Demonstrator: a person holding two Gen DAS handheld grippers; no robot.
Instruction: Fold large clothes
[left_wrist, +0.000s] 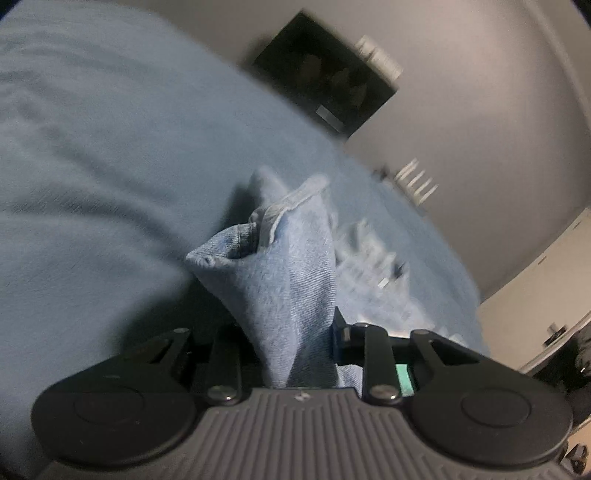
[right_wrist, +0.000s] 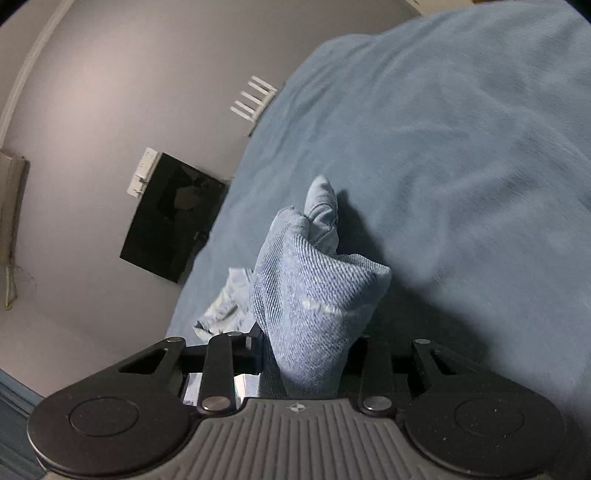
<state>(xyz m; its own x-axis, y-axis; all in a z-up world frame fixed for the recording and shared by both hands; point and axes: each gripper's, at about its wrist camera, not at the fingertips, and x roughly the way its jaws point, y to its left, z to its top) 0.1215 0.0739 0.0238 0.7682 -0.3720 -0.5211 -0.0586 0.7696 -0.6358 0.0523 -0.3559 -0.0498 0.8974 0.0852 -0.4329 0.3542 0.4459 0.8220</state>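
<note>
Left gripper (left_wrist: 295, 332) is clamped on a bunched corner of blue denim, the jeans (left_wrist: 280, 273); the fabric sticks up between the jaws in a crumpled peak with a pale hem or seam edge showing near the top. More of the jeans trails off to the right of the gripper, blurred, lying on the bed (left_wrist: 92, 166). The bed is covered in a light blue blanket with soft wrinkles and fills the left and middle of the left wrist view.

Right gripper (right_wrist: 306, 350) is likewise clenched on a wad of the jeans (right_wrist: 310, 295). The denim twill weave is sharp here, and the fabric rises from the jaws into a folded point. A paler bit of the garment hangs to the left of the gripper, over the blanket edge area. The bed (right_wrist: 443, 147) takes up the right and upper part of this view, and the jeans cast a dark shadow onto the blanket.

Background: grey wall (right_wrist: 110, 74), and a dark rectangular screen (right_wrist: 173, 218), mounted or leaning, cannot tell which. A white slatted object (right_wrist: 253, 98) sits by the bed's far edge. The same dark screen (left_wrist: 325, 74) and the white slatted object (left_wrist: 413, 181) appear in the left wrist view, both motion-blurred.
</note>
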